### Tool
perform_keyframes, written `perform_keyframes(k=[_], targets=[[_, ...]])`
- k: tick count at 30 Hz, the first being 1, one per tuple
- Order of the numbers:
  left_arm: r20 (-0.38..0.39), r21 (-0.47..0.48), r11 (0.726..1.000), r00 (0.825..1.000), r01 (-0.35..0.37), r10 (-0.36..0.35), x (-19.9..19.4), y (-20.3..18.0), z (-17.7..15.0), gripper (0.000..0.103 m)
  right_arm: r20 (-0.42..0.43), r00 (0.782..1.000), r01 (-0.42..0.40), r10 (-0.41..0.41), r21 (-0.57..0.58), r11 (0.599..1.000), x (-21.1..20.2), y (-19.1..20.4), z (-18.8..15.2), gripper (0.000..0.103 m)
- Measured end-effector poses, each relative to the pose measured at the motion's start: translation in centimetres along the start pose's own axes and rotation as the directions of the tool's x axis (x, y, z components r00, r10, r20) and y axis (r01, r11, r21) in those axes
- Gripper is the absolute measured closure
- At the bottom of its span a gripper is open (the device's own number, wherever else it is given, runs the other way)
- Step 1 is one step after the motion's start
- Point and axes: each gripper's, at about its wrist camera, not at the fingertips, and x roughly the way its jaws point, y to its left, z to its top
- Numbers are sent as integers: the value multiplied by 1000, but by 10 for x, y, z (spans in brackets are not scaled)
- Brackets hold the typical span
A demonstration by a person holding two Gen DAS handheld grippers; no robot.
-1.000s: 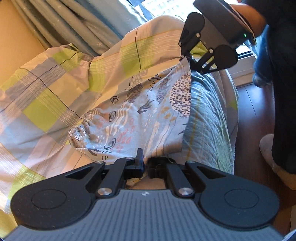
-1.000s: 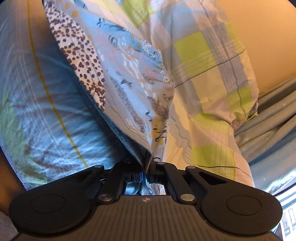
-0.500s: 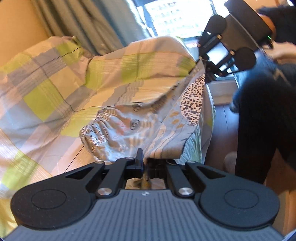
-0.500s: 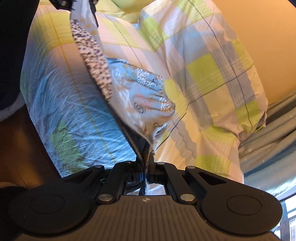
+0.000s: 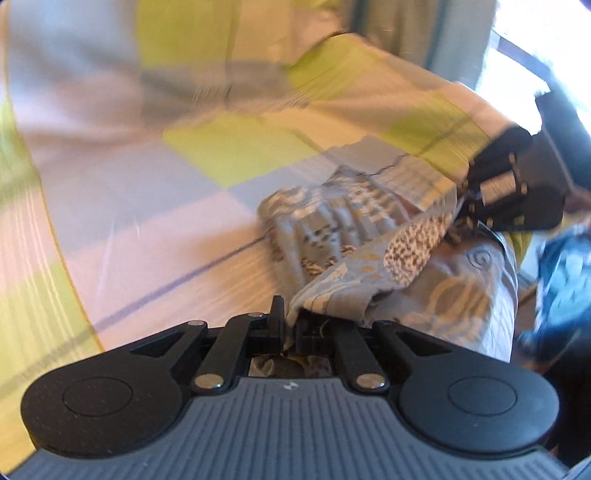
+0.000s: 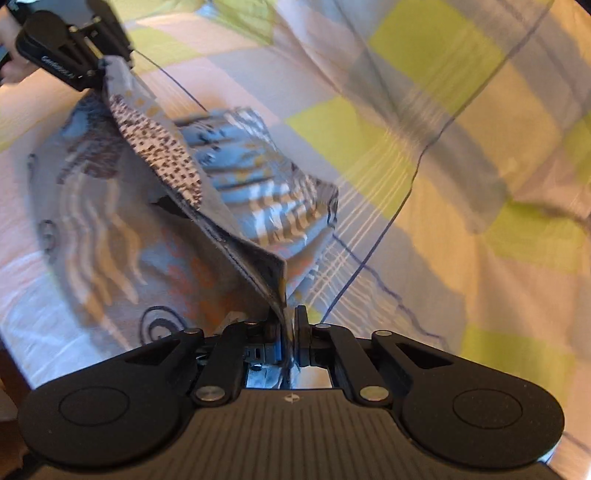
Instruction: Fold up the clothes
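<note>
From my left wrist view, my left gripper (image 5: 290, 325) has its black fingers (image 5: 277, 314) pressed together on one corner of the pale blue patterned garment (image 5: 343, 229), a thin cloth printed with swirls, stripes and a leopard-spotted patch. The cloth runs away from that grip toward the upper right, where my right gripper (image 5: 466, 201) pinches the opposite end; the edge between the two is raised off the surface, while the lower layer lies flat beneath it on the bed. The checked bed cover (image 5: 155, 177), in squares of lime green, white and grey-blue with thin dark lines, lies under and around the garment. This view is heavily blurred, so finer detail of the print cannot be read. A curtain (image 5: 399, 29) hangs at the top, beside a bright window (image 5: 524, 74). In my right wrist view, the right gripper (image 6: 290, 325) shows its fingers (image 6: 302, 325) closed on a folded edge of the same garment (image 6: 236, 184), which rises from the grip as a ridge toward the upper left. There the left gripper (image 6: 105, 66) clamps the far end. To the left of the ridge a broad panel of the garment rests spread on the bed cover (image 6: 461, 155); to the right a bunched striped section touches the cover.
</note>
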Motion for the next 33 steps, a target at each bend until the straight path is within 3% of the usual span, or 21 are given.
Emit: perform_keyframes(k=[3,5,7,9,12,15,17,19,22,24,26,29,33], targets=[[51,-124,991,998,54,-48,6,17,-7,97,81,993,-94,81,173,980,3,-25,-14,80],[86,-169,984,995,58,-44,4,21,-11,96,176,976,-184,130,340,922,-3,-53,-30,74],[125,-230,972,992,51,-22,2,24,-15,95,284,952,-248,117,486,838,-11,-73,-50,54],[152,-266,963,988,40,1,2,24,-18,94,378,921,-320,95,593,739,-18,-85,-69,50],[156,-264,965,987,8,35,3,19,-17,93,457,888,-361,45,635,683,-23,-76,-83,50],[182,-317,948,982,11,49,3,22,-22,93,519,855,-421,8,684,595,-18,-72,-92,46],[205,-366,930,978,40,39,4,27,-27,93,566,825,-498,6,721,482,-5,-74,-99,46],[226,-404,912,974,72,23,4,34,-32,93,629,777,-584,-17,732,352,7,-80,-110,41],[242,-418,904,970,94,11,6,40,-34,93,695,713,-664,-95,712,230,19,-81,-124,37],[239,-413,907,971,84,19,7,41,-32,95,696,698,-669,-166,717,196,21,-79,-135,31],[236,-402,913,971,66,34,9,40,-29,95,659,721,-633,-213,752,184,19,-85,-137,29],[229,-382,924,971,25,68,10,35,-24,95,636,712,-597,-298,771,220,7,-90,-140,29],[236,-335,942,965,-29,114,-2,28,-18,91,608,749,-483,-263,773,412,-8,-71,-122,29]])
